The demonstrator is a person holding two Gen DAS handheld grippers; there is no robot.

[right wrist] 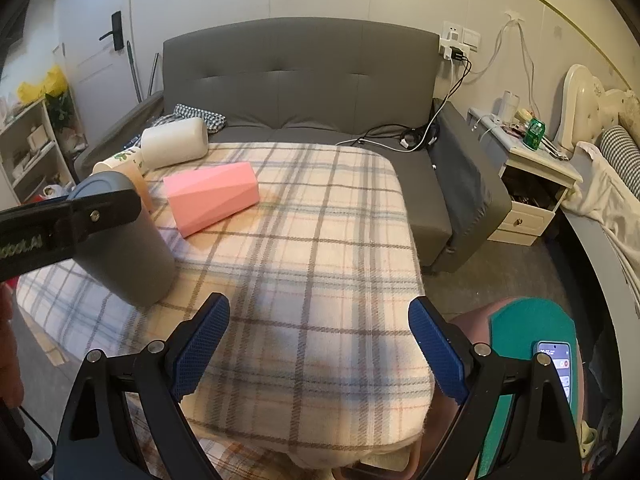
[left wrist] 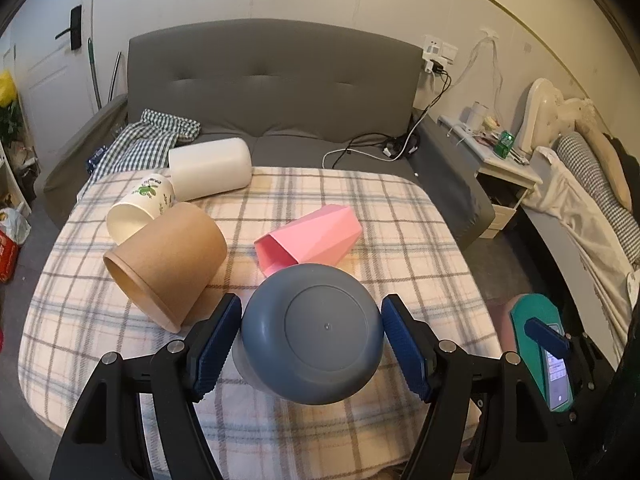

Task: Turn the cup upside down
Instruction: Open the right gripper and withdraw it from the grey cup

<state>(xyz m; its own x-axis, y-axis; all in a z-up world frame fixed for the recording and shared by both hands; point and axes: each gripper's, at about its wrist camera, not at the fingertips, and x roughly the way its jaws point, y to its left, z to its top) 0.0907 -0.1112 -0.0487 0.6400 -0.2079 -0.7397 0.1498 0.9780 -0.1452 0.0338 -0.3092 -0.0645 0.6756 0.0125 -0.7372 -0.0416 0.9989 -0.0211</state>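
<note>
A grey-blue cup (left wrist: 316, 336) is between the blue pads of my left gripper (left wrist: 311, 344), its flat base facing the camera. The pads touch its sides. In the right wrist view the same cup (right wrist: 128, 256) is tilted with its mouth down on the plaid cloth (right wrist: 304, 240), with the left gripper's black finger across it. My right gripper (right wrist: 320, 352) is open and empty over the near part of the table.
A pink faceted cup (left wrist: 312, 238), a brown paper cup (left wrist: 168, 264), a white flowered mug (left wrist: 142, 208) and a white cylinder (left wrist: 210, 168) lie on their sides on the cloth. A grey sofa (left wrist: 272, 84) stands behind. A nightstand (right wrist: 532, 168) and bed are on the right.
</note>
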